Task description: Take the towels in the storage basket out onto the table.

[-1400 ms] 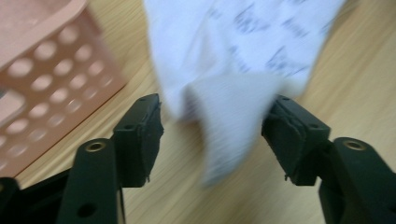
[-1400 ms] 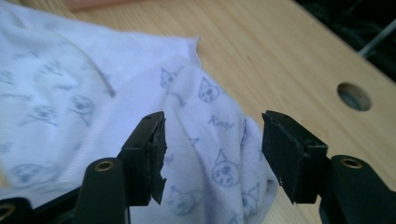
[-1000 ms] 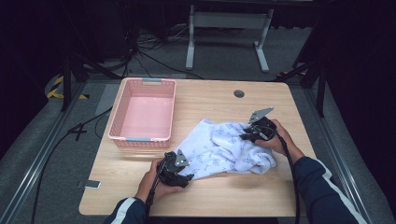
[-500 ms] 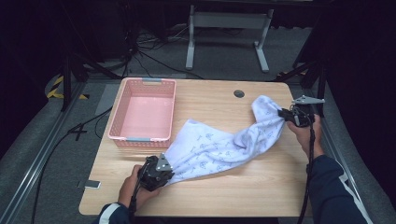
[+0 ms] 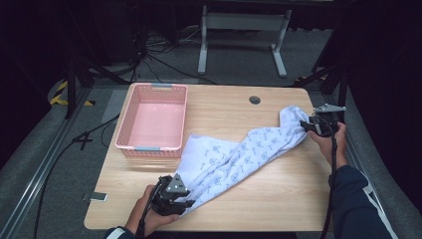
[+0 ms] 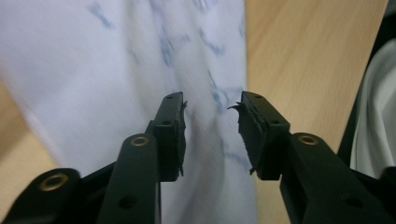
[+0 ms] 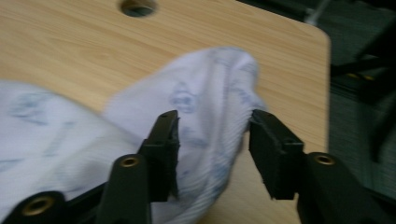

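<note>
1. Left gripper (image 5: pixel 185 203): jaws have just been opening, now parted. Cloth (image 5: pixel 239 154) lies under and between them, pads not pressing it. Released.
2. Right gripper (image 5: pixel 307 124): jaws likewise just opened and stand apart, with the cloth's far end bunched between them, loose. Released.
3. Cloth is stretched slantwise across the table (image 5: pixel 278 194), from near left to far right, near end flat, far end rumpled.
4. Handling, my read: light, limp, thin fabric. No stiffness, so it sags and folds wherever unsupported. Not fragile, and it slides easily on wood.
5. Grip points: pinch hems or corners at each end; a mid-cloth pinch only bunches it.
6. Edges: the right end sits near the table's right edge, the left end near the front edge. Either could slip off.
7. Room: bare wood in front of the cloth and behind it; basket (image 5: pixel 149 147) just beside its left corner, empty.
</note>
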Available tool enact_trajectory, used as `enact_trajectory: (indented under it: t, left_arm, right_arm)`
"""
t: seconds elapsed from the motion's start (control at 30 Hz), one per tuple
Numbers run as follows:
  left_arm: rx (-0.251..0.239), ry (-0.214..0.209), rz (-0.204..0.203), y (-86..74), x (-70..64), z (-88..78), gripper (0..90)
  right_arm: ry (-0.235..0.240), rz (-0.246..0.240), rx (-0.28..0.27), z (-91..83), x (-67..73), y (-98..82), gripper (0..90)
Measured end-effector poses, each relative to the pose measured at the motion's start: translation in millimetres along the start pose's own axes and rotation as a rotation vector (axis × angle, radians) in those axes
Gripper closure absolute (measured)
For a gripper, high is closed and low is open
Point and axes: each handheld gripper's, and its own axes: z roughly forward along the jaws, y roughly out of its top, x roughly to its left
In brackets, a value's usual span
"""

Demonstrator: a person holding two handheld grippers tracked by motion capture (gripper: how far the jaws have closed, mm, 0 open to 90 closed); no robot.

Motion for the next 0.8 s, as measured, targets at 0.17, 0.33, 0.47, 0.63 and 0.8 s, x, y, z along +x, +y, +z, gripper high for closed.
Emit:
enact_trajectory:
  t: [0.17,0.33,0.47,0.63,0.8]
  left_arm:
    - [-0.043,0.093,-0.003,6.6,23.0,0.5,59.8]
    - [0.03,0.129,0.013,5.8,36.9,23.4,66.5]
    - [0.056,0.085,0.021,7.1,36.2,37.7,69.1]
    - [0.072,0.02,0.069,15.2,21.3,45.6,71.8]
    - [0.139,-0.182,0.203,26.5,-14.8,53.6,79.3]
  right_arm:
    - [0.121,-0.125,-0.092,-32.1,19.0,0.2,53.0]
    - [0.355,-0.21,-0.095,-48.2,55.0,-13.0,52.2]
    - [0.378,-0.278,-0.03,-43.4,75.6,-26.9,47.7]
    - [0.327,-0.283,0.049,-24.5,73.6,-42.0,41.4]
    - [0.244,-0.27,0.078,-4.7,61.1,-48.8,42.5]
